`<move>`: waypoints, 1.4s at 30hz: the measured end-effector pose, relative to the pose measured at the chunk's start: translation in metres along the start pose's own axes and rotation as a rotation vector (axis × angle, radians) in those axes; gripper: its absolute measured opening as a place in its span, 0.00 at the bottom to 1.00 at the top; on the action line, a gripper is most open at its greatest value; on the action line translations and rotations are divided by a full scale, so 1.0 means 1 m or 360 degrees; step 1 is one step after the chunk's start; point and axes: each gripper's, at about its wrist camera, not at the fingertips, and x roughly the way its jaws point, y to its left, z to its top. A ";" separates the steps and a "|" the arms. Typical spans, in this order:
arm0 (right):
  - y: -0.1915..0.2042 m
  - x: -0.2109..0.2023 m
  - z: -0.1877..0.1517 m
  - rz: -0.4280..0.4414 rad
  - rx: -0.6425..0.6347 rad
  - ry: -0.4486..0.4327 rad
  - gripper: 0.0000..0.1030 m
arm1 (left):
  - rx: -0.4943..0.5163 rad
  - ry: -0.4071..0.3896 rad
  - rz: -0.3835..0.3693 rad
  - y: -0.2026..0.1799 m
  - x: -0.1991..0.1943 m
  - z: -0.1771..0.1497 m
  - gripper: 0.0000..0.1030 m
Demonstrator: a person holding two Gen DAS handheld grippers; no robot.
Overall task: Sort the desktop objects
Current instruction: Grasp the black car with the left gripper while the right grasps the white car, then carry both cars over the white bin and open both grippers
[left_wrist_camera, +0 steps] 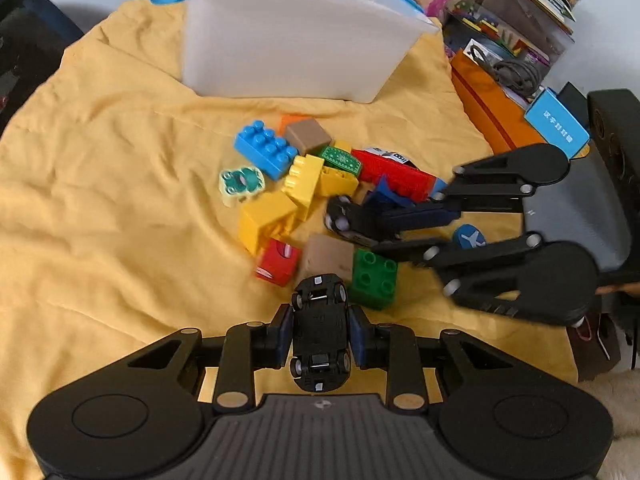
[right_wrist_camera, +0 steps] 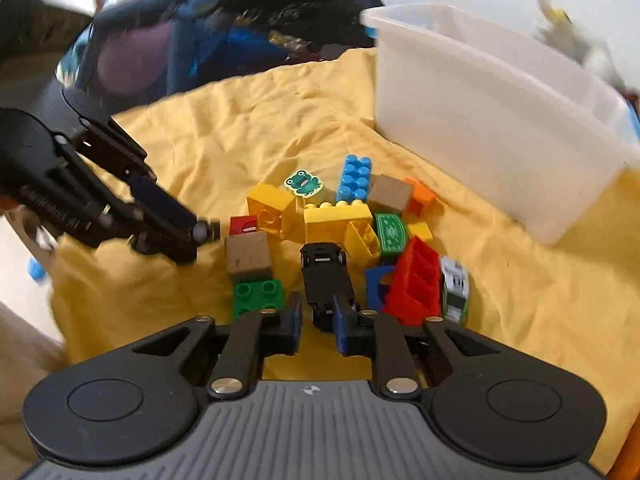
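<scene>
A black toy car lies belly-up between the blue pads of my left gripper, which is shut on it just above the yellow cloth. A second black toy car, also upside down, sits in my right gripper, which is shut on its rear end. In the left wrist view, the right gripper comes in from the right with that car at its tips. A pile of bricks lies between the two grippers: blue, green, red and yellow.
A white plastic bin stands on the cloth behind the pile. An orange box and clear boxes of small items line the right side. A dark bag lies beyond the cloth's far edge. A frog tile rests left of the bricks.
</scene>
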 end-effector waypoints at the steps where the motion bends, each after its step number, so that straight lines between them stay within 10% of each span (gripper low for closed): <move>1: 0.005 0.004 0.001 -0.0022 -0.0062 0.0022 0.22 | -0.0052 0.0007 0.0010 0.002 0.005 -0.003 0.32; 8: 0.014 0.024 0.007 -0.0205 -0.0169 0.0058 0.23 | -0.0192 -0.0135 0.0143 0.027 -0.021 -0.015 0.44; 13: -0.005 0.004 0.007 -0.0069 0.0112 0.0034 0.18 | 0.0000 -0.0137 0.0376 0.024 -0.026 -0.013 0.44; 24: -0.044 -0.017 -0.038 0.0394 0.0815 0.0204 0.18 | 0.0048 -0.0115 0.0493 -0.012 -0.030 -0.024 0.48; 36: -0.020 -0.024 -0.018 -0.0012 0.0512 0.0141 0.51 | -0.0015 -0.0029 0.0602 -0.008 -0.006 -0.020 0.49; 42: 0.000 0.000 -0.028 -0.0128 0.0420 0.0250 0.39 | 0.0180 0.0001 0.0604 -0.024 0.001 -0.023 0.32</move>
